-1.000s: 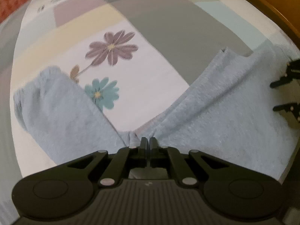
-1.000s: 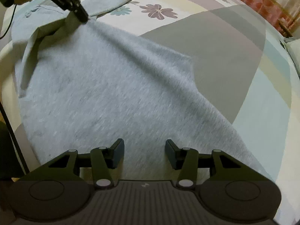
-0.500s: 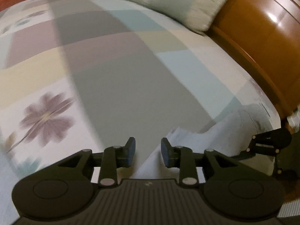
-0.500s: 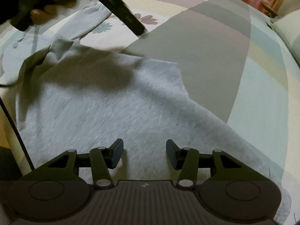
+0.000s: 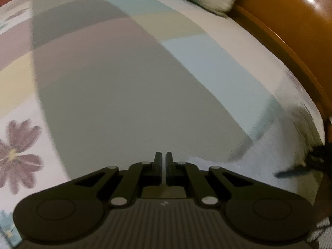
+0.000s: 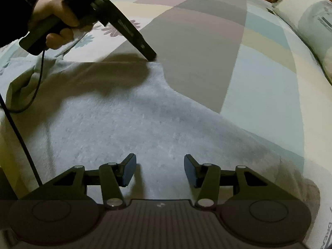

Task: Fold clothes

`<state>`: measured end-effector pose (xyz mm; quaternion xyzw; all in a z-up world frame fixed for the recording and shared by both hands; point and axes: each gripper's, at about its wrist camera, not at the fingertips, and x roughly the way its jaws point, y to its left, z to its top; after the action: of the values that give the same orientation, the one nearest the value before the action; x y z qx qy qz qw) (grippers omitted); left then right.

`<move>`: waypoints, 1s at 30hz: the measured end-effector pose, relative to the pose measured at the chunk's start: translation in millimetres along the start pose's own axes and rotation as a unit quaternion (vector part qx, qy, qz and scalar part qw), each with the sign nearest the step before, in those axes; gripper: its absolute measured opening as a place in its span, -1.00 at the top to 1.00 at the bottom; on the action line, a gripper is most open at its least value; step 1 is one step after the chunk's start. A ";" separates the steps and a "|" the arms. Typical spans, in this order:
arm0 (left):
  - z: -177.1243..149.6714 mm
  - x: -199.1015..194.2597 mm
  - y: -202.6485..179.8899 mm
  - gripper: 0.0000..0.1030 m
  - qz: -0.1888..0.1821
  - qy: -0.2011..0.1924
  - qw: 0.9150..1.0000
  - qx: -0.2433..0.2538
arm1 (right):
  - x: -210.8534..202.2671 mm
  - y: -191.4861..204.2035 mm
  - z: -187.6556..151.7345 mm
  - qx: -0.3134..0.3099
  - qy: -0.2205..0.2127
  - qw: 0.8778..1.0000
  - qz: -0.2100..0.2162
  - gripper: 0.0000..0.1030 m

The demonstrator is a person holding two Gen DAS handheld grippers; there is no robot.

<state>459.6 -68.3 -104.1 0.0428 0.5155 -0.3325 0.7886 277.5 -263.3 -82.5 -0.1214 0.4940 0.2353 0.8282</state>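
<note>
Left tool (image 6: 151,56): its two fingers are drawn together with only a thin slit between them; in the right wrist view its tip rests at the far corner of the sweater, at about 11 o'clock, and whether cloth is pinched there cannot be told
Left hand (image 6: 55,18): wrapped round the black handle at 10 o'clock in the right wrist view, a dark fuzzy sleeve (image 6: 14,10) behind it and a black cable (image 6: 31,95) drooping from the handle onto the cloth
Right tool (image 6: 160,171): fingers spread wide apart, gripping nothing, poised just above the sweater at 6 o'clock
Sweater (image 6: 128,120): pale grey-blue, spread flat on the bed, filling the lower middle of the right wrist view; its far edge runs from 11 o'clock down to 4 o'clock; in the left wrist view only a blurred part shows at 4 o'clock
Bed (image 5: 128,95): covered by a sheet of grey, mauve, cream and pale blue patches with purple flowers (image 5: 16,155) at 9 o'clock in the left wrist view
Pillow (image 6: 311,25): at 2 o'clock in the right wrist view
Headboard (image 5: 290,27): glossy orange-brown wood, at 2 o'clock in the left wrist view
</note>
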 end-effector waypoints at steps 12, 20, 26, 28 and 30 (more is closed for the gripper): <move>-32.9 15.9 -34.8 0.93 -0.077 0.033 0.996 0.007 | 0.9 -25.7 -13.4 0.011 -0.018 0.997 -0.078 -0.10; -44.4 5.3 -35.3 0.90 -0.048 0.010 0.999 -0.009 | -25.7 -28.1 -36.2 0.012 -0.036 0.995 -0.097 -0.28; -43.7 13.8 -43.8 0.89 0.003 0.006 1.000 0.015 | -2.8 -34.8 -51.6 0.037 -0.018 0.995 -0.093 -0.36; -43.6 6.0 -46.5 0.90 0.011 0.004 1.000 0.028 | -9.4 -33.8 -53.9 0.045 -0.011 0.994 -0.097 -0.36; -47.4 -5.8 -50.5 0.90 0.010 -0.001 0.999 0.040 | -14.2 -33.1 -61.0 0.052 -0.006 0.994 -0.093 -0.39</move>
<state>392.3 -85.2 -107.3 0.0796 0.5007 -0.3451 0.7899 242.2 -322.0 -100.5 -0.1225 0.4873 0.1315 0.8545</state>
